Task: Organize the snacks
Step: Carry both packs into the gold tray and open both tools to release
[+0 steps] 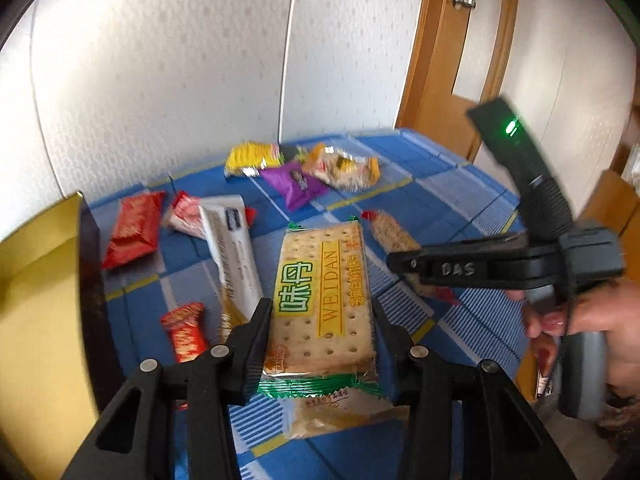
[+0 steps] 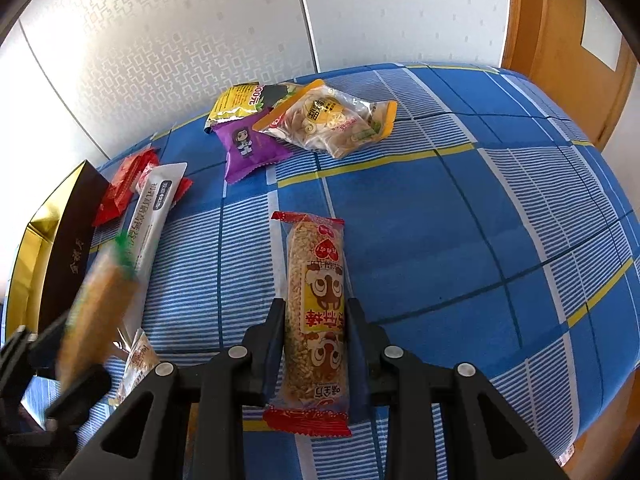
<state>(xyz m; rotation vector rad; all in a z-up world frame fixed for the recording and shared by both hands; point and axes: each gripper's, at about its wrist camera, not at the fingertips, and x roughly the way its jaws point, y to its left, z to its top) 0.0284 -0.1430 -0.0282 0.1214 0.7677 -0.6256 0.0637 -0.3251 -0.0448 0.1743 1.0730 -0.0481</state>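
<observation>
My left gripper (image 1: 318, 316) is shut on a green-edged Weidan cracker pack (image 1: 320, 304) and holds it above the blue checked tablecloth (image 1: 460, 184). My right gripper (image 2: 316, 316) is shut on a long rice-crisp bar with red ends (image 2: 316, 308); in the left wrist view this gripper (image 1: 400, 262) sits at the right over the same bar (image 1: 390, 230). The cracker pack shows blurred at the left of the right wrist view (image 2: 100, 312). Loose snacks lie beyond: a white bar (image 2: 154, 216), red packs (image 1: 134, 228), a purple pack (image 2: 248, 148), a yellow pack (image 2: 236, 104) and a clear pack (image 2: 332, 120).
A dark box with a gold inside (image 2: 68, 256) stands open at the table's left edge. Another cracker pack (image 1: 340, 416) lies under my left gripper. A small red pack (image 1: 186, 330) lies near the box. A white wall and a wooden door (image 1: 448, 60) stand behind the table.
</observation>
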